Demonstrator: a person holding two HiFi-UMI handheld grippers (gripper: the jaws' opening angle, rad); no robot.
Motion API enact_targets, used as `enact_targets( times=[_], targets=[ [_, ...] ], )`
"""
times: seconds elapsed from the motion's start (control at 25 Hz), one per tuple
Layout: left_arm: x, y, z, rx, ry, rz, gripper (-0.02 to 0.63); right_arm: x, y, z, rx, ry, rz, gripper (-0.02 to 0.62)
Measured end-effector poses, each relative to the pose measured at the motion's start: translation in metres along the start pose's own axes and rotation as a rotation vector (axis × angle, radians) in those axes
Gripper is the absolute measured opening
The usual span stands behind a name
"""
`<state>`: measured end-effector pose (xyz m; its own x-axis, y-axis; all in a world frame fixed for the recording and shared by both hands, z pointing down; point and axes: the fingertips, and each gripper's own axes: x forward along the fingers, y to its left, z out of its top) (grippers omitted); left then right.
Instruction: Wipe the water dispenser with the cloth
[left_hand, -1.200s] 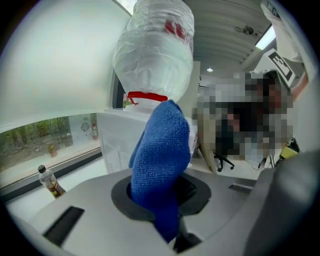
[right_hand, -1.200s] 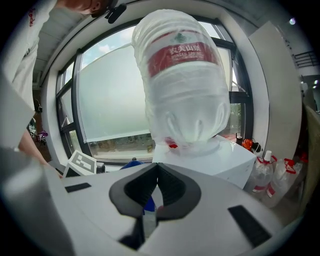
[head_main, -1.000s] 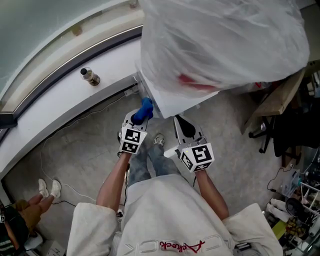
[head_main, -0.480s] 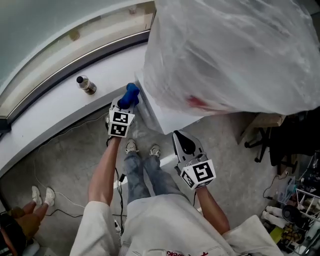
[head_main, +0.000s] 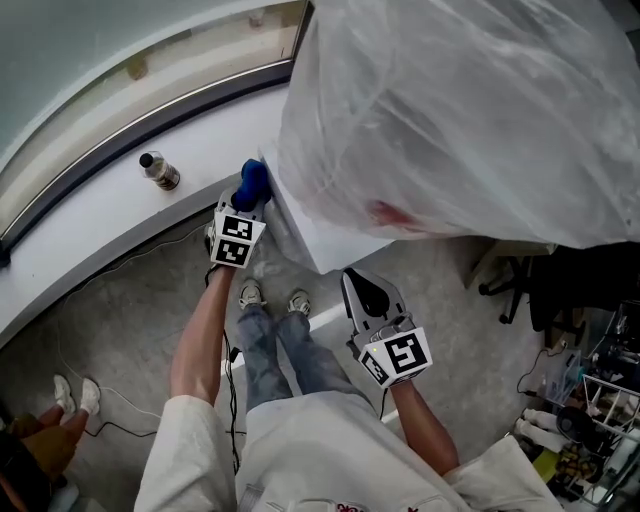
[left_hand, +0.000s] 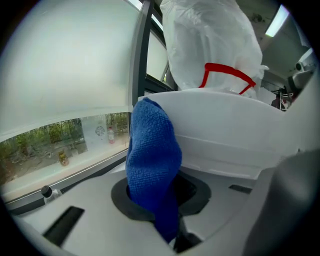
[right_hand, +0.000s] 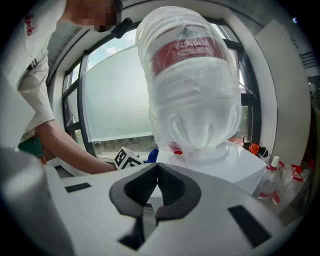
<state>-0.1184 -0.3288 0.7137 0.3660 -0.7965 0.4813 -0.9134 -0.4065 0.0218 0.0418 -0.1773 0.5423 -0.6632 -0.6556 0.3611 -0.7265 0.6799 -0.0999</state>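
The left tool grips the blue cloth at the white water dispenser's top corner, beside the window ledge. The right tool, jaws together and empty, hangs over the grey floor.

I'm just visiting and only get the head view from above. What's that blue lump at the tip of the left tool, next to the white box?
Observer: A blue cloth. The left gripper view shows it pinched between the left gripper's jaws, standing up beside the water dispenser's top edge.
Operator: Is the other tool carrying anything?
Observer: No. In its own view, the right gripper's jaws are closed together with nothing between them.
Operator: And the big shiny heap on top?
Observer: That is a plastic bag. The right gripper view shows it covers a large upturned water bottle with a red label band, seated on the dispenser.
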Motion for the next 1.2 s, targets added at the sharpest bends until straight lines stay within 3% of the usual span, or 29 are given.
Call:
enact_targets(
  times=[0.44,0.92,1.2],
  targets=[
    [-0.045,-0.104,-0.043,0.097,0.027,-0.149,0.063,-0.003,0.012,-0.008,-0.003,0.017,0.034,0.014],
    [-0.091,-0.206,-0.072,0.074,0.034,-0.248,0.063,0.002,0.013,-0.010,0.000,0.014,0.044,0.015],
    [-0.098,-0.221,-0.079,0.027,0.043,-0.245,0.063,-0.002,0.013,-0.009,-0.003,0.017,0.049,0.014]
  ],
)
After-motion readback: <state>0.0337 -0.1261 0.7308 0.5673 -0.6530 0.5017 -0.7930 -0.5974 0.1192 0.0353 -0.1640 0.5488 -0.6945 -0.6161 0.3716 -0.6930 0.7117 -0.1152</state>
